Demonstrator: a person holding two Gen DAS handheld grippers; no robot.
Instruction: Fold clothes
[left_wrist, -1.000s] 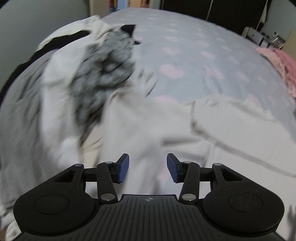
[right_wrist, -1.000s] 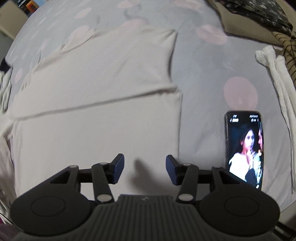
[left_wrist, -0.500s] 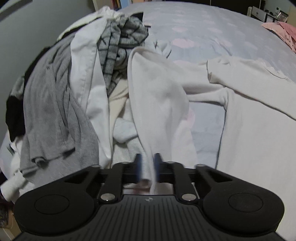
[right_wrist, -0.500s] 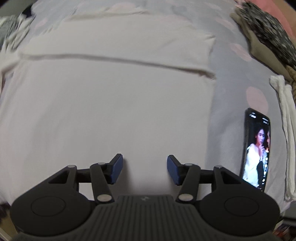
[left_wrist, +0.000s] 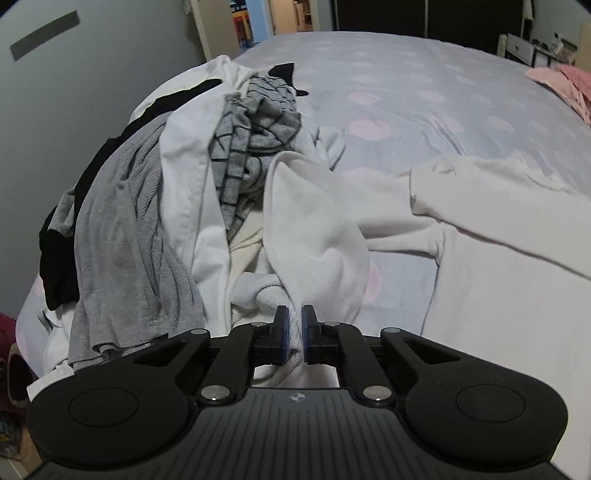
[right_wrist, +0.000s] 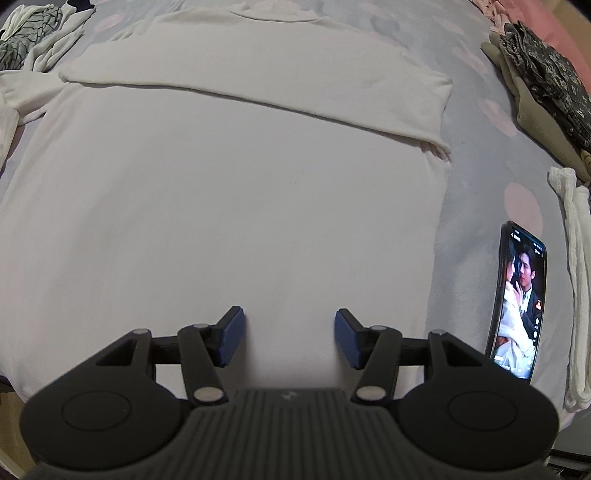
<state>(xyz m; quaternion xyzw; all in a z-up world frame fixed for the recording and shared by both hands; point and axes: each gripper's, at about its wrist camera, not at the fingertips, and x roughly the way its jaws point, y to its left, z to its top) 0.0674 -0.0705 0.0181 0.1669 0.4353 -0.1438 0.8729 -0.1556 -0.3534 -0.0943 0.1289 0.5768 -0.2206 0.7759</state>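
The left gripper (left_wrist: 291, 334) pinches the cuff of the white sweater's sleeve (left_wrist: 314, 225), which runs away from it over the edge of the laundry pile (left_wrist: 155, 206). The sweater body (right_wrist: 229, 206) lies flat on the bed (left_wrist: 424, 88) to that gripper's right — any fold goes that way. The right gripper (right_wrist: 288, 338) hovers wide open over the hem, beside the phone (right_wrist: 521, 306).

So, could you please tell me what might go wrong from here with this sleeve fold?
1. The left tool pinches the white sleeve cuff close beside the clothes pile; pulling might drag pile items along.
2. The phone lies beside the white top; a sweeping fold could knock it.
3. The open right tool pins nothing, so the top's body may shift.
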